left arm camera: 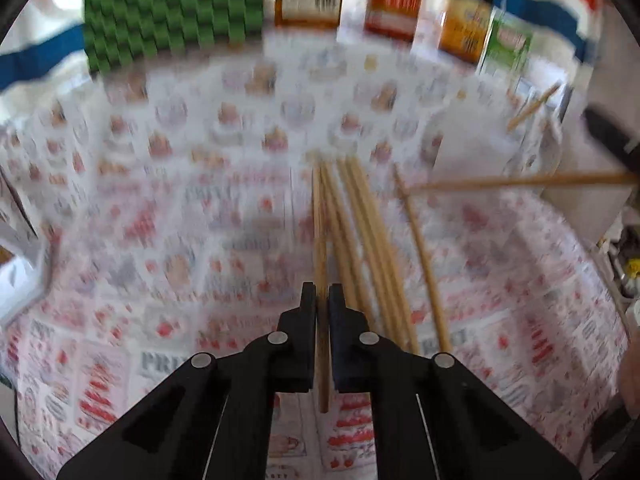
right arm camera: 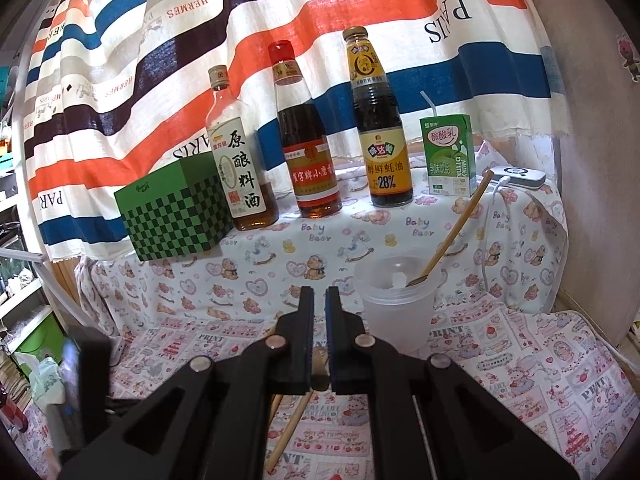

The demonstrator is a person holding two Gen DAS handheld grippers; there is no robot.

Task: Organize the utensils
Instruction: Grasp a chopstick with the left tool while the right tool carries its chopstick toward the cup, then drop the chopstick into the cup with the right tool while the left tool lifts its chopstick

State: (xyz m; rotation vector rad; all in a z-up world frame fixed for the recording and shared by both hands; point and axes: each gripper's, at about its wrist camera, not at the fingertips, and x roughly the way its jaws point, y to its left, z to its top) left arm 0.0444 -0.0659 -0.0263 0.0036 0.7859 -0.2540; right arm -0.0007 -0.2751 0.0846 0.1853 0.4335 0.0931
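On a table spread with a printed cloth (right arm camera: 500, 344), a green checked box (right arm camera: 176, 212) stands at the left of the back row, followed by three sauce bottles: a pale-labelled one (right arm camera: 240, 176), a red-capped one (right arm camera: 306, 152) and a dark one with a gold cap (right arm camera: 380, 136). One green drink carton (right arm camera: 450, 156) with a straw closes the row, and a white device (right arm camera: 520, 176) lies just beyond it. A striped curtain (right arm camera: 280, 12) hangs behind them all. In front of the carton stands a single frosted plastic cup (right arm camera: 398, 304), with one chopstick leaning in it (right arm camera: 452, 232), its top tilted to the right. In the blurred left wrist view, the left gripper (left arm camera: 323, 292) has its jaws drawn together on a single chopstick (left arm camera: 320, 240), which runs straight between the pads and out ahead. Just to the right of that gripper, a bundle of about half a dozen loose chopsticks (left arm camera: 368, 240) lies fanned on the cloth, the exact count lost to blur. One more chopstick (left arm camera: 424, 264) lies apart from them further right. Another (left arm camera: 520, 180) stretches level across the right side of that view. The right gripper (right arm camera: 319, 300), seen in its own camera, has its jaws closed on a chopstick (right arm camera: 290, 432) whose lower end slants out beneath the fingers. The cup stands just right of the gripper's tips.
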